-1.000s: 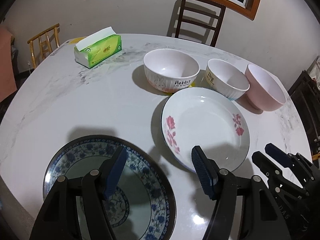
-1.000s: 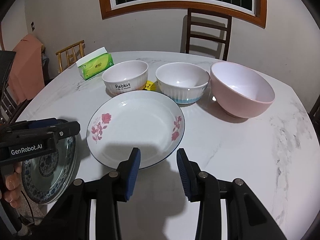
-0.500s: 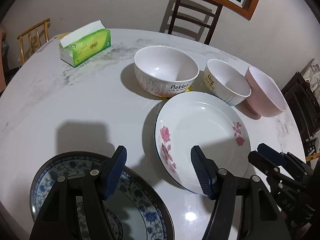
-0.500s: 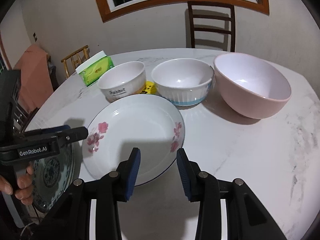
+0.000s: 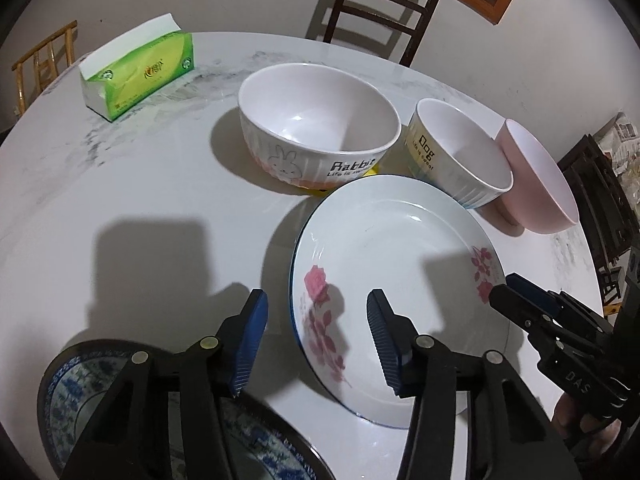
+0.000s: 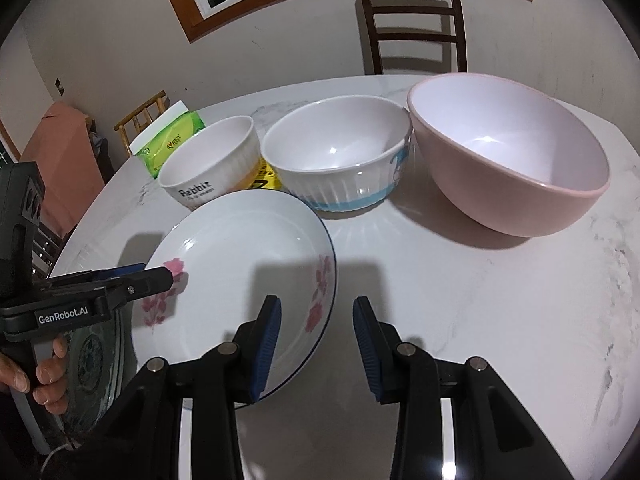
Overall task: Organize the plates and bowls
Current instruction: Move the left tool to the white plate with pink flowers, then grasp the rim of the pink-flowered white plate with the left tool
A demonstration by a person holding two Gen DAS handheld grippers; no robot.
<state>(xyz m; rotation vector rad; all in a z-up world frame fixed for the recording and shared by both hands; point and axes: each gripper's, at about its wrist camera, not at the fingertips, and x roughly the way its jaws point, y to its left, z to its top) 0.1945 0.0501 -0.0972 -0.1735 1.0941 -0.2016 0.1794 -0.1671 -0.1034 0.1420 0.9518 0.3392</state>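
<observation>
A white plate with pink roses lies on the marble table. My left gripper is open, its jaws straddling the plate's left rim. My right gripper is open, straddling the plate's right rim. A blue-patterned plate lies near left, under the left gripper. Behind stand a Rabbit bowl, a ribbed white bowl and a pink bowl.
A green tissue box sits at the far left of the table. A dark wooden chair stands behind the table, a bamboo chair at the left. A small yellow item lies between the bowls.
Both grippers have moved forward and lower toward the rose plate; their jaws now sit either side of its rims. The blue plate has slid toward the frame's bottom.
</observation>
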